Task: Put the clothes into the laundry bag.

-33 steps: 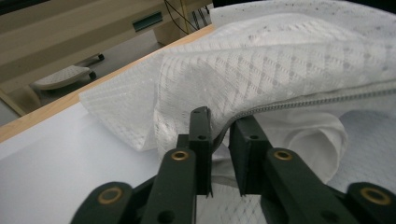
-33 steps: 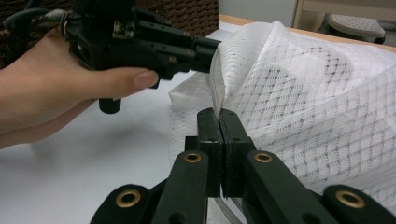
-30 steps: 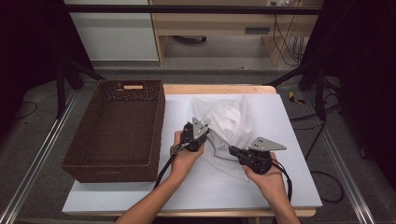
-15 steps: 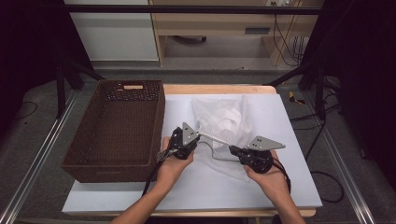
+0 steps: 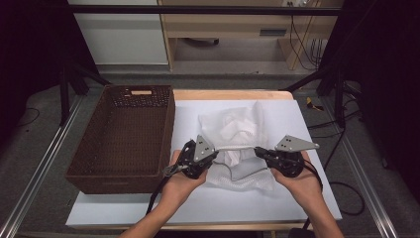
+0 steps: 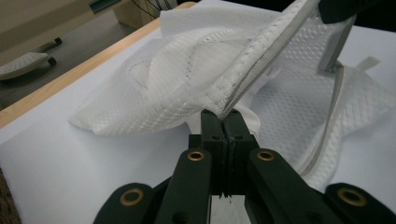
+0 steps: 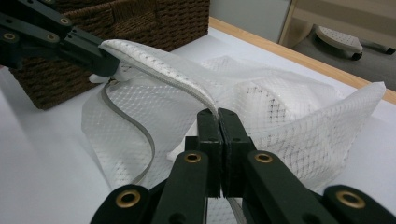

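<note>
Now | mesh bag [image 5: 233, 131]: white netting (grey zipper edge taut) | crumpled

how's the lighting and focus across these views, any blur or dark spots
High view: the white table is evenly lit, the room's corners fall to black, detail is soft. Left gripper view: the mesh bag is sharp and bright, the left claw slightly soft up close. Right gripper view: the bag's weave is crisp, the wicker basket dimmer.

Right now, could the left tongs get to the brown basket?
Probably yes, but not freely. The left tongs sit right beside the brown basket with nothing between, yet they are shut on the mesh bag, which the right tongs also grip.
</note>
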A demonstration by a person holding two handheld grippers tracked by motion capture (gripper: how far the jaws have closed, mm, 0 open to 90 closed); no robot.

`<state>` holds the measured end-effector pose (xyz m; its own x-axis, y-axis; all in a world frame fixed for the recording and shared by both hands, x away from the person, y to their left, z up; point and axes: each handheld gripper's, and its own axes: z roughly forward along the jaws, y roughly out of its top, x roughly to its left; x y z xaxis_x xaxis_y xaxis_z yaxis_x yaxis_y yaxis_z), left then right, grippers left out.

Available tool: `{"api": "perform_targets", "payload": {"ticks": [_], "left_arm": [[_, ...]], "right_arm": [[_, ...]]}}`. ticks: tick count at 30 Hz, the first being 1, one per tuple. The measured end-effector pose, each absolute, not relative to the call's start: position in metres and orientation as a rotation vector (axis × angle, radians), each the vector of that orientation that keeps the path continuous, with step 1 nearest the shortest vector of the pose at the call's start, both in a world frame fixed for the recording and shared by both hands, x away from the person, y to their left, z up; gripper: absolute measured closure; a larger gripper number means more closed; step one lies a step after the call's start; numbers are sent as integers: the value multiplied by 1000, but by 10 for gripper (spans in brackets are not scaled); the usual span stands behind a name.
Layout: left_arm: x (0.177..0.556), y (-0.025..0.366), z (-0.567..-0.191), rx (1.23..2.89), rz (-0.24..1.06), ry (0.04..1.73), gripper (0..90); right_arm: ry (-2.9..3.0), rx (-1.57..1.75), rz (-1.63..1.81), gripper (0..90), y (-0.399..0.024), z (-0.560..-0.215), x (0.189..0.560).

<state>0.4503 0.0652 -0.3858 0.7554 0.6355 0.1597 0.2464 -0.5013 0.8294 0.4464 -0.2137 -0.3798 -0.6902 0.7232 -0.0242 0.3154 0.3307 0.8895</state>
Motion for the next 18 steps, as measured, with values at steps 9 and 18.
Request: {"api": "perform_targets", "payload": {"ticks": [9,18], "left_arm": [[444,77,-421,2155,540,707,887],[440,91,-451,2177,532,749,882]], "right_arm": [[2268,891,1260,893,-200,-414,438],[2361,789,1111,892,-178,-443,430]]}}
